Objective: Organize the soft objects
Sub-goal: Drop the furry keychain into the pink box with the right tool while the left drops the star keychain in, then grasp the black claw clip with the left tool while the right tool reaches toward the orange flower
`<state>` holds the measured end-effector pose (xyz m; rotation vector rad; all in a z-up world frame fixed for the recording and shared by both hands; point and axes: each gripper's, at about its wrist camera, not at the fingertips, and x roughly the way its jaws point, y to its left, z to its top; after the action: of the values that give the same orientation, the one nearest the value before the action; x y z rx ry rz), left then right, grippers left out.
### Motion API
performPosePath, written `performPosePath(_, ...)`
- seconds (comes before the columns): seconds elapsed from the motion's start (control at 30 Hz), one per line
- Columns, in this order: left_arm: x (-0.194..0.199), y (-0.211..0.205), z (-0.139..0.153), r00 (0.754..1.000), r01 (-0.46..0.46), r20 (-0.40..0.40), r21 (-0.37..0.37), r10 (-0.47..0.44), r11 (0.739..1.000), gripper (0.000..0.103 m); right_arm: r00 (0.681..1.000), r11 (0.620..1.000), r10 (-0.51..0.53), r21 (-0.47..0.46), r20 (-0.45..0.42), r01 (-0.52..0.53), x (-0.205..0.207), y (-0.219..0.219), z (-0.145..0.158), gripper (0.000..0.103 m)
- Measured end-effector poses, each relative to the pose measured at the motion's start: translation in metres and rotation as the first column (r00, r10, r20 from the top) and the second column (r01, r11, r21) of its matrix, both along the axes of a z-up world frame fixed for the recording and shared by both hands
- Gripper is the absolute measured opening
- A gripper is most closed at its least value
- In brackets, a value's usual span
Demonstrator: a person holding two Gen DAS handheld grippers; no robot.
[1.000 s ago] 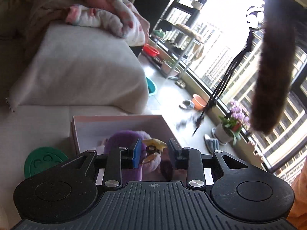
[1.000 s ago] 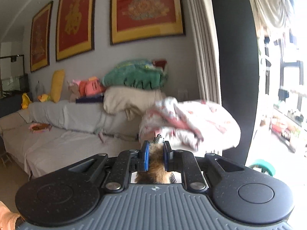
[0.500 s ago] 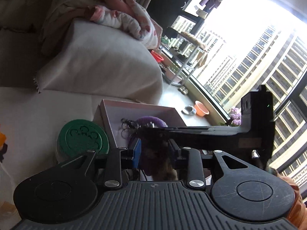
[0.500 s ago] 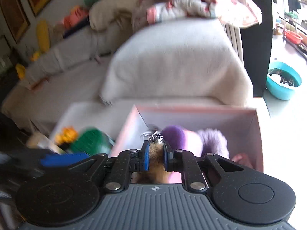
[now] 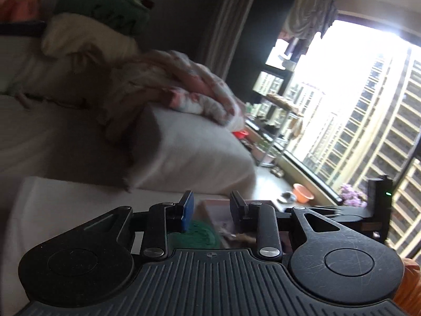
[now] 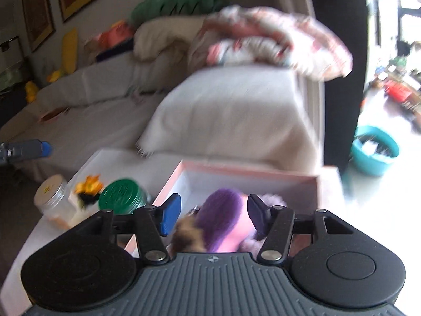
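In the right wrist view a pink box [image 6: 250,169] stands on the white table, holding a purple plush toy [image 6: 223,218] and a brown furry tail [image 6: 188,234]. My right gripper [image 6: 213,205] hangs just above the box. Its jaws are opening, and the tail lies loose below them with neither pad pressing on it. My left gripper [image 5: 211,200] stands partly open with nothing between its fingers, raised in front of the box's near left corner [image 5: 218,210]. Its blue pad [image 6: 43,147] shows at the left edge of the right wrist view.
A green-lidded tin [image 6: 122,196], an orange flower toy [image 6: 88,187] and a clear jar [image 6: 52,194] stand left of the box. A cloth-covered sofa [image 6: 236,110] with a floral blanket [image 6: 268,42] lies behind. A teal basin [image 6: 376,150] sits on the floor to the right.
My right gripper came down over the box with the brown tail and spread its jaws, letting the tail go. My left gripper rose and swung away from the box toward the sofa.
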<state>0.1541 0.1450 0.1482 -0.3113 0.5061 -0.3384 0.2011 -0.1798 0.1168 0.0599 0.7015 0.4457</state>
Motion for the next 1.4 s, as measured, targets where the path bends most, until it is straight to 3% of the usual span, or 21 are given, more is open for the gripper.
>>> performPosePath(0.13, 0.006, 0.051, -0.003, 0.986, -0.148, -0.077, 0.045, 0.151, 0.988, 0.033, 0.998, 0.999, 0.004, 0.041, 0.065, -0.006, -0.019, -0.001, 0.008, 0.057)
performPosePath(0.23, 0.007, 0.087, -0.012, 0.967, -0.232, -0.111, -0.014, 0.229, 0.973, 0.033, 0.999, 0.995, 0.002, 0.097, 0.033, -0.005, -0.016, 0.003, 0.025, 0.057)
performPosePath(0.37, 0.014, 0.124, -0.026, 0.957, -0.265, -0.143, -0.088, 0.251, 0.960, 0.033, 0.998, 0.983, -0.060, 0.178, 0.021, 0.055, 0.003, 0.023, 0.073, 0.057)
performPosePath(0.5, 0.018, 0.152, -0.044, 0.960, -0.241, -0.174, -0.106, 0.221, 0.965, 0.033, 0.991, 0.993, -0.100, 0.074, 0.090, 0.094, 0.019, 0.089, 0.105, 0.064)
performPosePath(0.57, 0.015, 0.165, -0.055, 0.961, -0.233, -0.178, -0.105, 0.212, 0.967, 0.033, 0.999, 0.996, -0.039, 0.076, 0.035, 0.037, 0.032, 0.121, 0.108, 0.064)
performPosePath(0.67, 0.007, 0.181, -0.073, 0.962, -0.231, -0.178, -0.131, 0.206, 0.964, 0.033, 0.989, 0.992, 0.080, 0.110, -0.126, -0.067, 0.054, 0.170, 0.098, 0.064)
performPosePath(0.83, -0.011, 0.197, -0.099, 0.970, -0.206, -0.172, -0.194, 0.173, 0.959, 0.033, 0.908, 0.984, 0.176, 0.033, -0.380, -0.177, 0.090, 0.252, 0.049, 0.064)
performPosePath(0.9, -0.015, 0.198, -0.107, 0.974, -0.183, -0.170, -0.184, 0.152, 0.966, 0.033, 0.845, 0.980, 0.179, 0.013, -0.504, -0.199, 0.105, 0.275, 0.023, 0.064)
performPosePath(0.97, -0.017, 0.197, -0.112, 0.977, -0.155, -0.169, -0.156, 0.128, 0.976, 0.033, 0.758, 0.977, 0.176, 0.019, -0.628, -0.211, 0.121, 0.293, -0.003, 0.064)
performPosePath(1.07, -0.018, 0.194, -0.117, 0.982, -0.106, -0.169, -0.135, 0.083, 0.985, 0.033, 0.670, 0.986, 0.130, 0.024, -0.731, -0.165, 0.133, 0.305, -0.037, 0.064)
performPosePath(1.2, -0.013, 0.195, -0.124, 0.982, -0.075, -0.184, -0.170, 0.043, 0.983, 0.033, 0.596, 0.990, 0.080, -0.007, -0.799, -0.141, 0.137, 0.314, -0.067, 0.064)
performPosePath(1.27, -0.009, 0.195, -0.127, 0.982, -0.056, -0.189, -0.194, 0.019, 0.979, 0.033, 0.579, 0.988, 0.120, 0.042, -0.806, -0.146, 0.141, 0.322, -0.069, 0.064)
performPosePath(1.3, -0.006, 0.194, -0.129, 0.981, -0.049, -0.195, -0.204, 0.008, 0.978, 0.033, 0.589, 0.986, 0.146, 0.067, -0.795, -0.154, 0.139, 0.324, -0.067, 0.064)
performPosePath(1.4, 0.005, 0.188, -0.134, 0.974, -0.041, -0.224, -0.203, -0.006, 0.978, 0.033, 0.663, 0.971, 0.234, 0.145, -0.711, -0.188, 0.139, 0.331, -0.049, 0.064)
